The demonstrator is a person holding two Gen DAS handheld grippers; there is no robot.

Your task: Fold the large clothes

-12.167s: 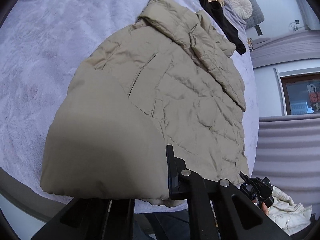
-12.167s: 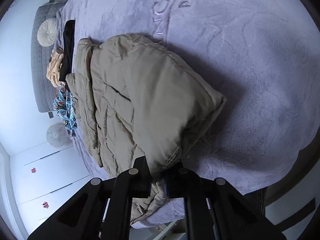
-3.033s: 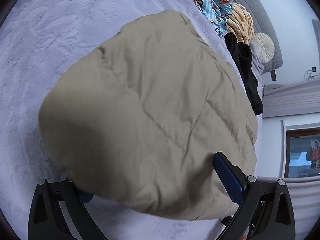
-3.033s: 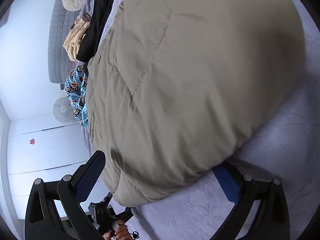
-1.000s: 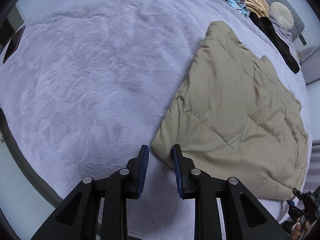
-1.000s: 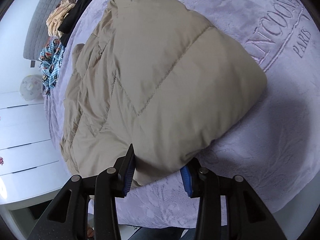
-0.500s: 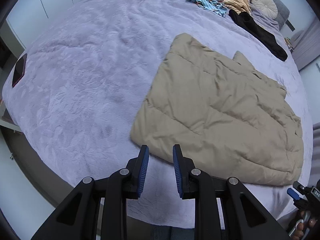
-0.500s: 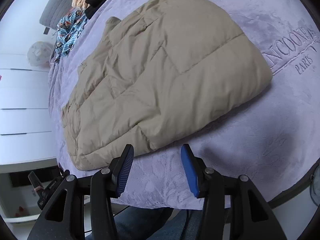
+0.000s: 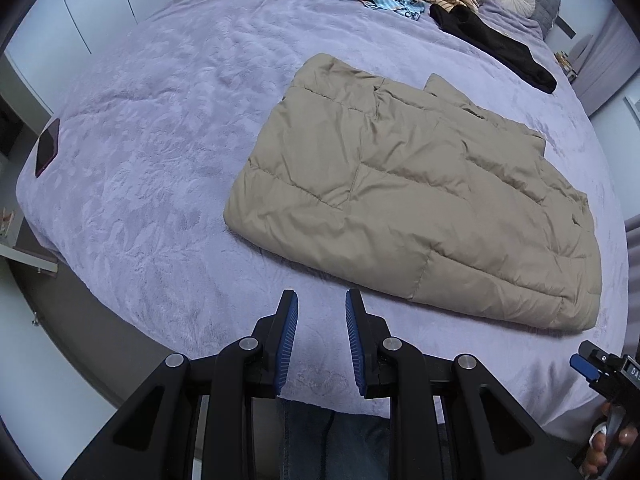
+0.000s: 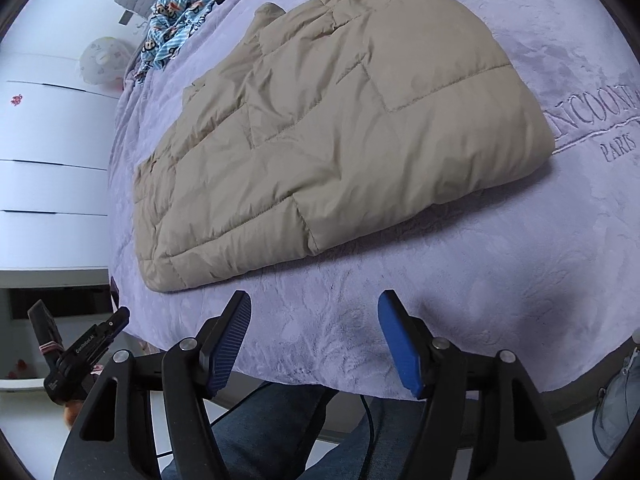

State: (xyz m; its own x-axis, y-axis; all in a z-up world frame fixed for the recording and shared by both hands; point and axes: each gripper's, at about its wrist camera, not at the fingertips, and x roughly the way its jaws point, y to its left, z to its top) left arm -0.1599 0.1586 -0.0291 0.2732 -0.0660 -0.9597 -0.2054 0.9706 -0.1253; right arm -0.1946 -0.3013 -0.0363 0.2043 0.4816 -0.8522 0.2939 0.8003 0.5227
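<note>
Left wrist view: the folded beige quilted coat [image 9: 420,196] is seen lying flat on the lilac bed cover [image 9: 152,152], ahead of the left gripper [image 9: 320,312] and off to its right, with the long axis running from the near right corner away towards the pile of clothes at the far end. A strip of bare cover is left between the coat's near edge and both sets of jaws. The left jaws are held at a narrow gap, with nothing between them. In the right wrist view the right gripper [image 10: 316,316] is shown with its jaws just opened wide, and nothing is held there either. The coat's near fold is judged about equally reachable by either hand.
</note>
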